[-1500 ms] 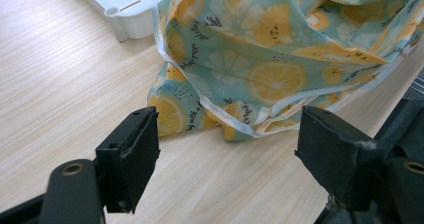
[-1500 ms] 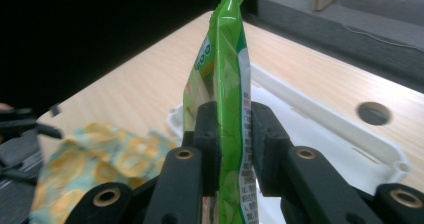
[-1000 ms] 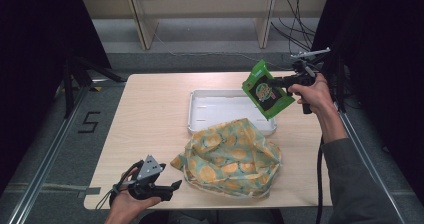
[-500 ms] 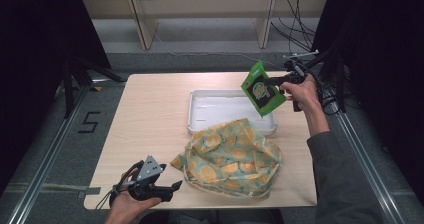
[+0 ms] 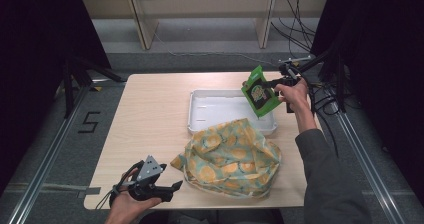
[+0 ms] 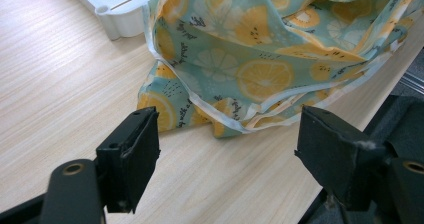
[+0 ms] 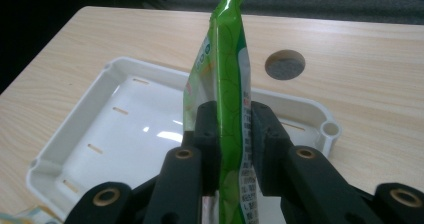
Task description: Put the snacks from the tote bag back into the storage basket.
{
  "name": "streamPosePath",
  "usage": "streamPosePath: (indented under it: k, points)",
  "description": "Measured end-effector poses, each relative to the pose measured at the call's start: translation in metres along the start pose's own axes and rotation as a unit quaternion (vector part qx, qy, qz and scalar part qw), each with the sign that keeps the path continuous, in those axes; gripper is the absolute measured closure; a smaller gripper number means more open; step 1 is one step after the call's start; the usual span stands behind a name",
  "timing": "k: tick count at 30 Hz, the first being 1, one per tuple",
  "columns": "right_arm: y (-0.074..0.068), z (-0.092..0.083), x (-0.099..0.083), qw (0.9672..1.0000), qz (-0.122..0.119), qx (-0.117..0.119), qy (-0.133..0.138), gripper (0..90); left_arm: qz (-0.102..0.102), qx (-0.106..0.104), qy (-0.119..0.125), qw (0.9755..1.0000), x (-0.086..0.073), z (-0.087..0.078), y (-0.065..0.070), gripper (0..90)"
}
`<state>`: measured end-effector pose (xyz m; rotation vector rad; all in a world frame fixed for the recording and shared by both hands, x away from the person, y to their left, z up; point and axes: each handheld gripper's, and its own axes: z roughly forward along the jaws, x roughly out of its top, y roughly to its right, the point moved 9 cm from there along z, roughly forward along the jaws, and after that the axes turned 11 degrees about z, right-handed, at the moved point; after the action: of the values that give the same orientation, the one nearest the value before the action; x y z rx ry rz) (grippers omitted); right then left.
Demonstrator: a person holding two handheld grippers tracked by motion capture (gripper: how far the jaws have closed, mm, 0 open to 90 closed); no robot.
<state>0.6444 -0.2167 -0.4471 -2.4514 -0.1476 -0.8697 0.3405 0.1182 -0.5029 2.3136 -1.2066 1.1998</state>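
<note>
Jaws of the right gripper (image 7: 231,126) clamp a glossy green snack pouch (image 7: 227,69) edge-on above the white tray (image 7: 75,129)

A light wooden table (image 5: 150,119) bears a white tray (image 5: 200,109) and a citrus-print cloth bag (image 5: 230,156).

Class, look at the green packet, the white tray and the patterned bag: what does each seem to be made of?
Packet: probably thin plastic film, glossy, with bright streaks of glare. Tray: likely moulded plastic, smooth, slightly shiny, with rounded corners and slots. Bag: apparently woven cloth, matt, lying in soft folds with stitched edging.
</note>
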Motion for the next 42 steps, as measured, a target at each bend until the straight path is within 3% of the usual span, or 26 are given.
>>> streamPosePath:
  k: [7, 8, 9, 10, 11, 12, 13, 14, 16, 18, 19, 20, 21, 23, 25, 27, 28, 30, 31, 32, 33, 35, 36, 37, 40, 42]
  points:
    - [0.009, 0.013, 0.002, 0.9999, 0.001, -0.012, 0.004, 76.3, -0.011, -0.003, 0.004, 0.9999, 0.0, 0.001, 0.002, 24.3]
    - [0.008, 0.016, 0.004, 0.9998, 0.006, -0.006, 0.016, 76.3, -0.011, -0.003, 0.003, 0.9999, 0.0, 0.001, 0.002, 24.3]
    - [0.004, 0.016, 0.0, 0.9991, 0.041, -0.006, 0.001, 76.3, -0.011, -0.001, -0.001, 0.9999, 0.0, 0.0, 0.002, 24.3]
    - [0.006, 0.017, 0.001, 0.9988, 0.044, -0.021, 0.001, 76.3, -0.011, -0.002, 0.0, 0.9999, 0.0, 0.001, 0.002, 24.3]
    - [0.008, 0.019, 0.002, 0.9997, 0.023, -0.011, 0.001, 76.3, -0.011, -0.003, 0.001, 0.9999, 0.0, 0.001, 0.003, 24.2]
    - [0.006, 0.02, 0.002, 0.9994, 0.033, -0.009, -0.001, 76.3, -0.011, -0.003, 0.001, 0.9999, 0.0, 0.001, 0.003, 23.8]
    - [0.008, 0.021, 0.004, 0.9999, 0.013, 0.0, 0.005, 76.2, -0.01, -0.003, 0.001, 0.9999, 0.0, 0.001, 0.002, 23.7]
    - [0.01, 0.022, 0.005, 0.9999, 0.007, -0.011, 0.007, 76.2, 0.002, -0.003, 0.0, 1.0, 0.001, 0.0, 0.001, 23.7]
    - [0.012, 0.025, 0.006, 0.9998, 0.0, -0.017, 0.01, 76.2, 0.002, -0.004, 0.002, 1.0, 0.001, 0.0, 0.002, 23.7]
    - [0.011, 0.025, 0.006, 0.9997, 0.009, -0.021, 0.003, 76.2, -0.002, -0.003, 0.004, 1.0, 0.001, 0.001, 0.003, 23.5]
    - [0.009, 0.026, 0.005, 0.9999, 0.013, -0.006, 0.0, 76.1, 0.001, -0.004, 0.002, 1.0, 0.001, 0.001, 0.003, 23.4]
    - [0.012, 0.027, 0.006, 0.9996, 0.013, -0.026, 0.002, 76.2, -0.002, -0.003, 0.001, 1.0, 0.001, 0.0, 0.003, 23.5]
    - [0.014, 0.029, 0.006, 0.9997, 0.005, -0.022, 0.003, 76.1, -0.003, -0.002, 0.001, 1.0, 0.001, 0.001, 0.003, 23.5]
    - [0.011, 0.03, 0.002, 0.9982, 0.05, -0.03, -0.014, 76.1, -0.004, -0.003, 0.001, 1.0, 0.001, 0.001, 0.004, 23.5]
    - [0.019, 0.037, 0.008, 0.9997, 0.003, -0.019, 0.012, 76.0, 0.0, -0.003, 0.002, 1.0, 0.001, 0.001, 0.003, 23.4]
    - [0.018, 0.035, 0.006, 0.9989, 0.029, -0.036, -0.003, 76.0, -0.001, -0.003, 0.002, 1.0, 0.001, 0.001, 0.003, 23.5]
    - [0.02, 0.036, 0.007, 0.9992, 0.016, -0.036, 0.001, 76.0, -0.004, -0.004, 0.001, 1.0, 0.001, 0.001, 0.004, 23.5]
    - [0.019, 0.038, 0.007, 0.9992, 0.026, -0.029, -0.002, 76.0, 0.008, -0.007, 0.0, 0.9999, 0.001, 0.001, 0.003, 23.4]
    - [0.023, 0.04, 0.008, 0.9993, 0.015, -0.034, 0.004, 76.0, 0.007, -0.007, 0.001, 0.9999, 0.001, 0.001, 0.004, 23.4]
    - [0.021, 0.04, 0.006, 0.9988, 0.034, -0.034, -0.002, 75.9, -0.002, -0.008, 0.0, 1.0, 0.001, 0.002, 0.005, 23.4]
    - [0.024, 0.043, 0.008, 0.9993, 0.018, -0.034, 0.003, 75.9, 0.005, -0.006, 0.001, 1.0, 0.001, 0.002, 0.005, 23.4]
    - [0.024, 0.046, 0.007, 0.999, 0.032, -0.029, 0.012, 75.8, 0.004, -0.004, -0.003, 1.0, 0.0, 0.002, 0.005, 23.5]
    - [0.023, 0.044, 0.005, 0.9994, 0.028, -0.02, -0.007, 75.8, 0.011, -0.007, 0.0, 0.9999, 0.001, 0.002, 0.005, 23.4]
    - [0.024, 0.045, 0.005, 0.9988, 0.034, -0.036, -0.007, 75.7, 0.011, -0.009, 0.001, 0.9999, 0.001, 0.002, 0.005, 23.4]
    - [0.026, 0.048, 0.003, 0.9991, 0.016, -0.039, -0.008, 75.4, 0.002, -0.009, 0.004, 1.0, 0.001, 0.003, 0.006, 23.4]
    - [0.025, 0.049, 0.001, 0.9991, 0.027, -0.032, -0.005, 75.2, 0.0, -0.009, 0.003, 1.0, 0.001, 0.003, 0.007, 23.4]
